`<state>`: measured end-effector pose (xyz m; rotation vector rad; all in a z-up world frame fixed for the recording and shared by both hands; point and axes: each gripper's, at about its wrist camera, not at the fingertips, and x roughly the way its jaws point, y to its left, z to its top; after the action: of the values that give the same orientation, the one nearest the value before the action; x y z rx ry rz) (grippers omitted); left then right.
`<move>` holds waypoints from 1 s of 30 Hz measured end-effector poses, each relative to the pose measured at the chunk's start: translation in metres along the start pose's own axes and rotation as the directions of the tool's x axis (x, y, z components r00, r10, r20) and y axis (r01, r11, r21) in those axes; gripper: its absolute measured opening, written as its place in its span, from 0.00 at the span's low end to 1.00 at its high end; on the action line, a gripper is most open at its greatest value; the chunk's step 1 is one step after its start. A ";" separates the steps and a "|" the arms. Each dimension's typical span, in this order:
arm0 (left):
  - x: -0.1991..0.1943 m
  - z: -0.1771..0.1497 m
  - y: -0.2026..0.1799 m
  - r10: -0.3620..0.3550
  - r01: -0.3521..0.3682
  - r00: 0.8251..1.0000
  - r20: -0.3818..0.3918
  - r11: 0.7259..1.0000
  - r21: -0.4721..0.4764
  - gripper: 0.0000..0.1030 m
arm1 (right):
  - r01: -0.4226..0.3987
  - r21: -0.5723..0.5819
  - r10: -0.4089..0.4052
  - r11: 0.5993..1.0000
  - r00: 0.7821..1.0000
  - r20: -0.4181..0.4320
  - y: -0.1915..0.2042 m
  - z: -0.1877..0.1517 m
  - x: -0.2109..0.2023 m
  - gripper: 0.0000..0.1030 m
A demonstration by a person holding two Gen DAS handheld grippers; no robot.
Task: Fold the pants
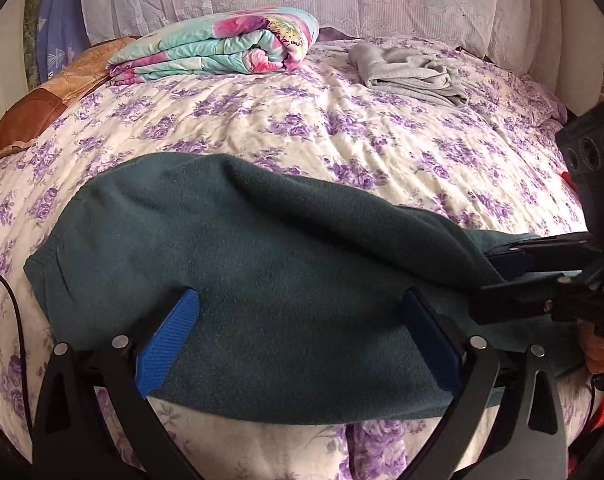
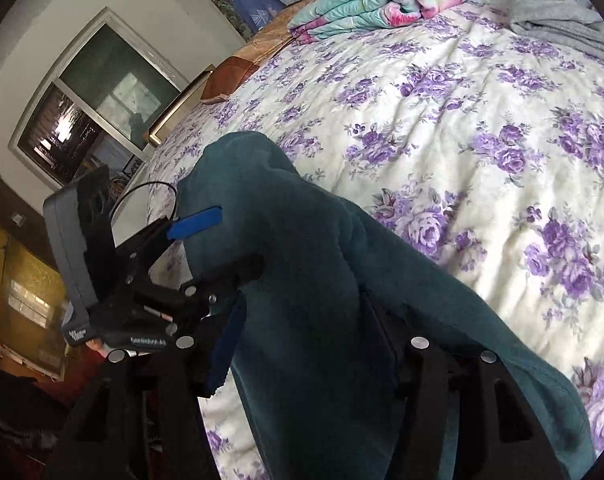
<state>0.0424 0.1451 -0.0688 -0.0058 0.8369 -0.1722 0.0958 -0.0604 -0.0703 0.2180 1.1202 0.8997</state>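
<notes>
Dark teal fleece pants (image 1: 238, 248) lie folded across the near part of the bed. My left gripper (image 1: 300, 312) is open, its blue pads (image 1: 170, 340) wide apart with the pants' near edge lying between them. My right gripper (image 1: 506, 268) comes in from the right in the left wrist view, with its jaws closed on the right end of the pants. In the right wrist view the pants (image 2: 322, 320) fill the space between the right gripper's fingers (image 2: 226, 344) and drape away over them. The left gripper (image 2: 198, 226) shows at the left there.
The bed has a cream sheet with purple flowers (image 1: 342, 128). A folded floral quilt (image 1: 222, 46) and a brown pillow (image 1: 50, 96) lie at the back left. A crumpled grey garment (image 1: 410, 70) lies at the back right. A window (image 2: 98, 100) is on the left wall.
</notes>
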 end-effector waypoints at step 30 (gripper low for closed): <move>-0.014 0.055 0.028 0.086 -0.082 0.995 0.049 0.994 -0.075 0.95 | 0.273 -0.088 -0.249 0.958 0.944 0.216 0.010 0.034 -0.024 0.44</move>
<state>0.0783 0.1711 -0.0238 -0.0435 0.7895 -0.0621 0.1163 -0.0612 -0.0326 0.0602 0.8791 0.6863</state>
